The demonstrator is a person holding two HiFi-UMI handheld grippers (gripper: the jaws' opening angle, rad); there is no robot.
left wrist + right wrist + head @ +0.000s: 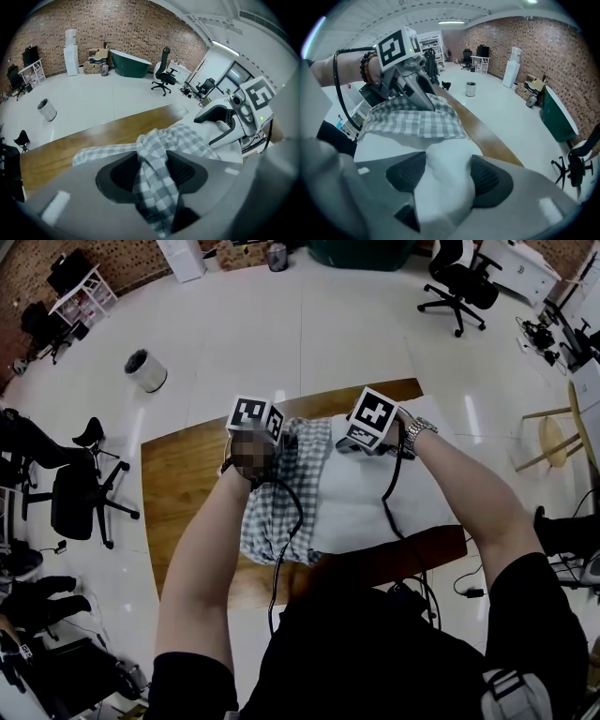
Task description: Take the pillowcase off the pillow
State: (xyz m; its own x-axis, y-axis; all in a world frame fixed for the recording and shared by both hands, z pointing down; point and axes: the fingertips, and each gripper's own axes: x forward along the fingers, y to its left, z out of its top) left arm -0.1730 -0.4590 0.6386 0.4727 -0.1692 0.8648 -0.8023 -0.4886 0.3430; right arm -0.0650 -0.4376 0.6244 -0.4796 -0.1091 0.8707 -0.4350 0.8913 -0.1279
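A grey-and-white checked pillowcase (272, 521) covers the left part of a white pillow (375, 502) that lies on the wooden table (178, 474). My left gripper (281, 442) is at the pillowcase's far edge. In the left gripper view a bunched fold of the pillowcase (157, 187) runs between the pads, and the jaws of that gripper (152, 171) are closing on it. My right gripper (352, 442) holds the bare far corner of the pillow. In the right gripper view the pillow (445, 197) bulges between the pads, with that gripper's (447, 176) jaws closing.
Black cables trail from both grippers across the pillow toward the person. A white bin (145, 371) stands on the floor beyond the table. Office chairs (80, 493) (459, 282) are left and far right, a wooden stool (553, 437) at the right.
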